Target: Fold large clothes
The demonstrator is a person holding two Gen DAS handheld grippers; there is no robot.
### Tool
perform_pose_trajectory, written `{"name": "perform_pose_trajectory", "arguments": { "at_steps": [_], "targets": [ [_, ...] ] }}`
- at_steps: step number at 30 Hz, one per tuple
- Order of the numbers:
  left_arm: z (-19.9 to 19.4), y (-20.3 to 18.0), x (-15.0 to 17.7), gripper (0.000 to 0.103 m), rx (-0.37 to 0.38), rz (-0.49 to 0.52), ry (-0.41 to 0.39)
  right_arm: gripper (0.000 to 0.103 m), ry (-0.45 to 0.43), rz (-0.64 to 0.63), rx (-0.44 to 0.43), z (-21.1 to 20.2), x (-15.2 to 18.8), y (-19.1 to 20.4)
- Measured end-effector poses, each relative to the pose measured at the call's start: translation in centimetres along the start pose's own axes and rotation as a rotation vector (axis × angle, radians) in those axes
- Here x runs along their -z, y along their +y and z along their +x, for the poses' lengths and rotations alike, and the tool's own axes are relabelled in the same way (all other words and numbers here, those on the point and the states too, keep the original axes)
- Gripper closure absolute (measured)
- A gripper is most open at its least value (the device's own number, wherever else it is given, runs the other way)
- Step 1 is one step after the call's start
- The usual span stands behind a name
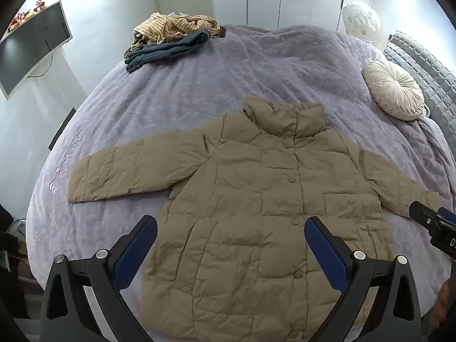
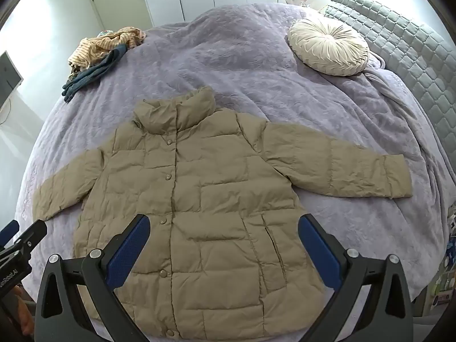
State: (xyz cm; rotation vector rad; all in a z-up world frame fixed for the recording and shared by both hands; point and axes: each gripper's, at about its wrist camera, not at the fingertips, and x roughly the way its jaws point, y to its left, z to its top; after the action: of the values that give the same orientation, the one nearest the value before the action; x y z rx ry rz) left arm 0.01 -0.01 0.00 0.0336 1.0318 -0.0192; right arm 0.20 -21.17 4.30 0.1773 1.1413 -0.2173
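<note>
A tan quilted puffer jacket (image 1: 256,199) lies flat, front up and buttoned, on a lilac bedspread (image 1: 199,85), both sleeves spread out to the sides and collar pointing away. It also shows in the right wrist view (image 2: 205,199). My left gripper (image 1: 230,236) is open and empty, held above the jacket's lower front. My right gripper (image 2: 223,235) is open and empty above the jacket's lower right part; its tip shows in the left wrist view (image 1: 427,219) by the right sleeve cuff. The left gripper's tip shows in the right wrist view (image 2: 25,236).
A pile of striped and dark blue clothes (image 1: 171,37) lies at the bed's far left corner. A round cream cushion (image 2: 327,45) sits far right by the grey padded headboard (image 2: 413,57). A monitor (image 1: 31,48) hangs on the left wall.
</note>
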Motion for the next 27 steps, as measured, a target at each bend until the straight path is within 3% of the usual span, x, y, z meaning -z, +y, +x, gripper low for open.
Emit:
{"name": "perform_pose_trajectory", "arguments": {
  "at_steps": [27],
  "targets": [
    [0.01, 0.0, 0.0, 0.0, -0.001, -0.004, -0.004, 0.0, 0.001, -0.004, -0.003, 0.32, -0.1, 0.32]
  ]
}}
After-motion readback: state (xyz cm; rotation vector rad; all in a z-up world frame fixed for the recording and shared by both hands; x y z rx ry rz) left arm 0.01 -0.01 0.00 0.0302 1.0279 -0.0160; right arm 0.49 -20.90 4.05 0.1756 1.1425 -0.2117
